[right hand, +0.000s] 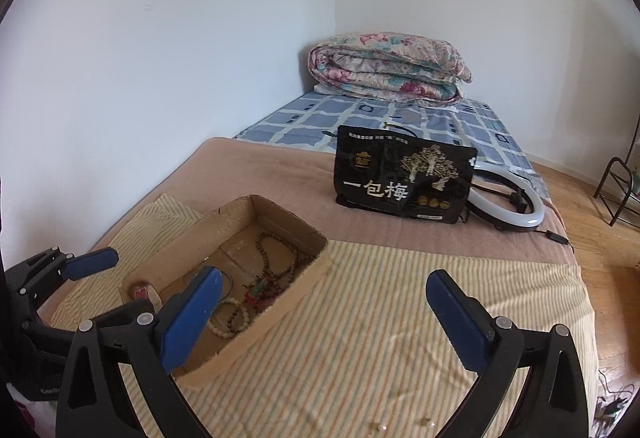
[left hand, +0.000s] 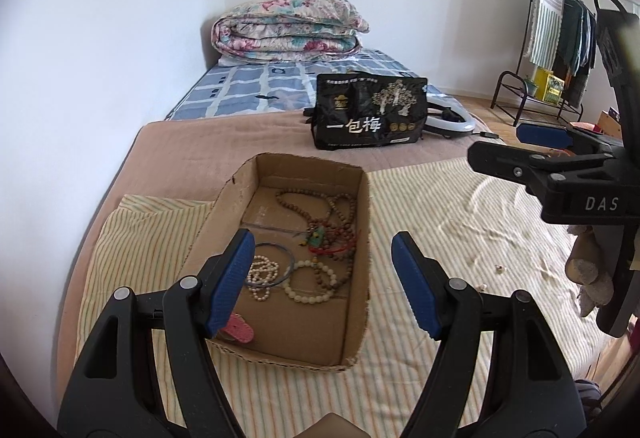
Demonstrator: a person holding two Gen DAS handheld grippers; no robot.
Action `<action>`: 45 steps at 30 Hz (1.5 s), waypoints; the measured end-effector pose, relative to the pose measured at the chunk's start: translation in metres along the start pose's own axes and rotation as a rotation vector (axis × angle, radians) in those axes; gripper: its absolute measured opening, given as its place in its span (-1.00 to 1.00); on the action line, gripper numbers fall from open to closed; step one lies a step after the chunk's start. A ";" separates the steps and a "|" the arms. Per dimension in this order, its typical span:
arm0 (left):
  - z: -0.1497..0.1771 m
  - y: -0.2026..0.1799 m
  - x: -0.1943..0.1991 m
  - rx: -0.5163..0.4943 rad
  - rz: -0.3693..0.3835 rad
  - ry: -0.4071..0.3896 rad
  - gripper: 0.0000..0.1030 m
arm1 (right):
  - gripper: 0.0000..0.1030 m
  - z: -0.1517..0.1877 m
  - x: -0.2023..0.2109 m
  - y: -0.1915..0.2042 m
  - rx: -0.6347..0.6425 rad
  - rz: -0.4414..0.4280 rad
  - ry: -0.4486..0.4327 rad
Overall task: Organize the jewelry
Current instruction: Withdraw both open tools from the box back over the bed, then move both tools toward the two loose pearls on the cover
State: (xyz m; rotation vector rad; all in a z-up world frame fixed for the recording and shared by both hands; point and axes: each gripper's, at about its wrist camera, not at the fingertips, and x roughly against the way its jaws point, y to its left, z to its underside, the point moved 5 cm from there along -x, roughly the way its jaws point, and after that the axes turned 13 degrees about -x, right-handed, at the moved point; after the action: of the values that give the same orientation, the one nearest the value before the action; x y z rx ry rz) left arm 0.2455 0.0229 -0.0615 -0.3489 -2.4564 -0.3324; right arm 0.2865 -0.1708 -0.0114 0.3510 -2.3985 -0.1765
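At the left of the striped mat [left hand: 400, 378] stood the open cardboard box [left hand: 362, 238], and the jewelry already lay inside it: a long strand of brown wooden prayer beads [left hand: 320, 206], a white pearl bracelet [left hand: 262, 274], a thin grey bangle [left hand: 290, 258], a pale jade-coloured bead bracelet [left hand: 310, 284] and a pink piece [left hand: 240, 328] in the near corner, whose kind the left finger partly hid. The left gripper [left hand: 323, 280] hung above the box with its jaws apart and nothing between them. Further right, the right gripper [right hand: 324, 322] hovered over bare mat beside the box, its jaws spread wide and also empty.

A few tiny pale items [left hand: 499, 269] lay loose on the mat to the right of the box; they were perhaps earrings or stray beads, too small to tell. These were the likely trouble: wide blue pads would struggle to pinch something so small off soft cloth, and a clumsy closing could flick one away or press it into a fold. The box wall was light and frayed, so a finger catching its rim might tip it and spill the strands. The tangled wooden beads could also snag a pad if a gripper dipped in.
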 end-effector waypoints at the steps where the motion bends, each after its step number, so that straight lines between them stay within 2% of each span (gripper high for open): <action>1: -0.001 -0.004 0.002 -0.005 0.002 -0.004 0.42 | 0.99 0.001 0.004 -0.005 -0.004 0.000 -0.002; 8: 0.000 -0.026 0.002 -0.022 0.040 -0.002 0.42 | 0.99 0.011 0.034 -0.045 -0.049 0.005 -0.016; 17: 0.002 -0.068 -0.006 -0.073 0.110 0.002 0.42 | 0.98 0.036 0.061 -0.115 -0.094 0.090 -0.025; 22: 0.005 -0.087 -0.017 -0.081 0.151 0.014 0.42 | 0.77 0.051 0.058 -0.142 -0.085 0.128 0.017; 26: 0.008 -0.106 -0.029 -0.093 0.192 0.024 0.40 | 0.69 0.068 0.054 -0.159 -0.113 0.131 0.041; 30: 0.016 -0.130 -0.047 -0.117 0.232 0.053 0.25 | 0.49 0.090 0.045 -0.169 -0.131 0.120 0.071; 33: 0.023 -0.148 -0.059 -0.137 0.262 0.078 0.06 | 0.38 0.108 0.035 -0.173 -0.136 0.097 0.102; 37: 0.031 -0.172 -0.075 -0.159 0.309 0.108 -0.14 | 0.12 0.126 0.020 -0.178 -0.147 0.068 0.148; 40: 0.036 -0.185 -0.090 -0.168 0.333 0.134 -0.21 | 0.04 0.135 0.011 -0.182 -0.155 0.052 0.166; 42: 0.038 -0.193 -0.101 -0.171 0.346 0.151 -0.38 | 0.01 0.137 0.006 -0.183 -0.162 0.040 0.173; 45: 0.041 -0.201 -0.114 -0.173 0.357 0.166 -0.40 | -0.06 0.142 0.000 -0.184 -0.159 0.025 0.182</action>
State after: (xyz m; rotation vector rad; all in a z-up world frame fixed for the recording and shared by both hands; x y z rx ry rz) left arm 0.2448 -0.1707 -0.1935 -0.7883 -2.1563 -0.4019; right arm 0.2295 -0.3422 -0.1580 0.2513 -2.1917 -0.3087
